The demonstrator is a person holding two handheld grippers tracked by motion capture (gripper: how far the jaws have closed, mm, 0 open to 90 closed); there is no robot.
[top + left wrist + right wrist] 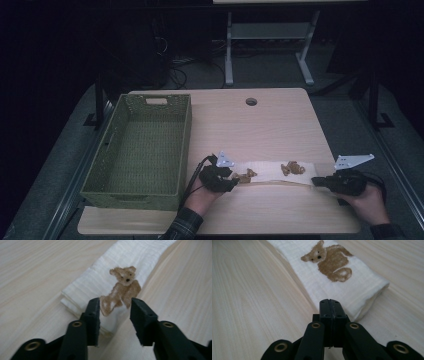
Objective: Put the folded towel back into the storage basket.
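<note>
No readable text, label, brand, number or sign appears anywhere.

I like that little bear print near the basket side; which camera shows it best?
The left gripper view: the bear print sits sharp and close there. In the high view it is a tiny brown smudge; the right gripper view shows the cloth's other animal.

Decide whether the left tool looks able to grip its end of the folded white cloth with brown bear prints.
Probably yes: the left tool stands open with the folded white cloth edge between its jaws, and nothing blocks it.
</note>
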